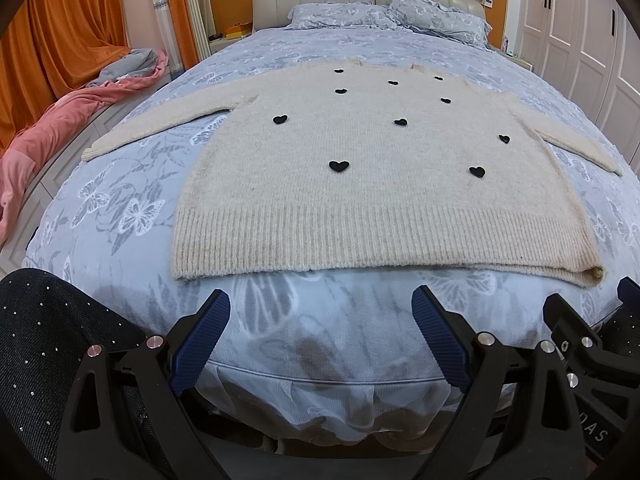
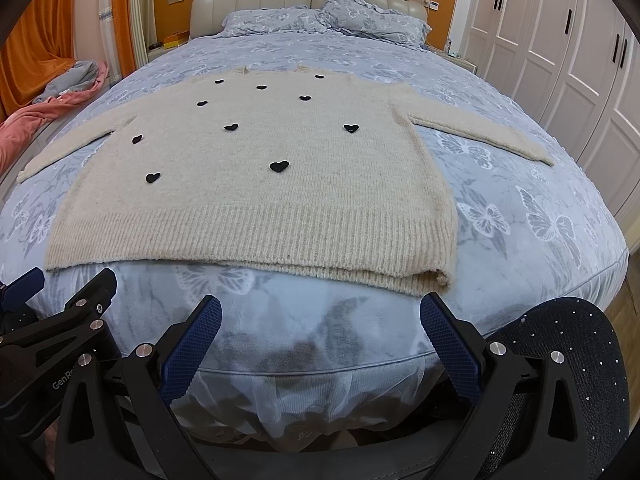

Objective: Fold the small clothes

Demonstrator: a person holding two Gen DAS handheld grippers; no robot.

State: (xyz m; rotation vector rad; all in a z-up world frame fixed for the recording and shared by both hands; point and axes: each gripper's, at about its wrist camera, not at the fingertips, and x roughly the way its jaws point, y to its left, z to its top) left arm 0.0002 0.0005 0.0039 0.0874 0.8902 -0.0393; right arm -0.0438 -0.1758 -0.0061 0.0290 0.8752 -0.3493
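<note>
A cream knit sweater (image 1: 360, 184) with small black hearts lies flat on the bed, ribbed hem toward me, both sleeves spread out to the sides. It also shows in the right wrist view (image 2: 256, 184). My left gripper (image 1: 320, 300) is open and empty, hovering just short of the hem near the bed's front edge. My right gripper (image 2: 320, 306) is open and empty, also just short of the hem, near its right corner. The right gripper's body shows at the right edge of the left wrist view (image 1: 580, 336); the left gripper's shows at the left of the right wrist view (image 2: 80, 312).
The bed (image 1: 304, 320) has a blue butterfly-print cover, pillows (image 1: 384, 16) and a padded headboard at the far end. A pink and grey blanket (image 1: 60, 116) lies on the left. White wardrobe doors (image 2: 560, 60) stand on the right. Dark sparkly fabric (image 1: 48, 344) is beside each gripper.
</note>
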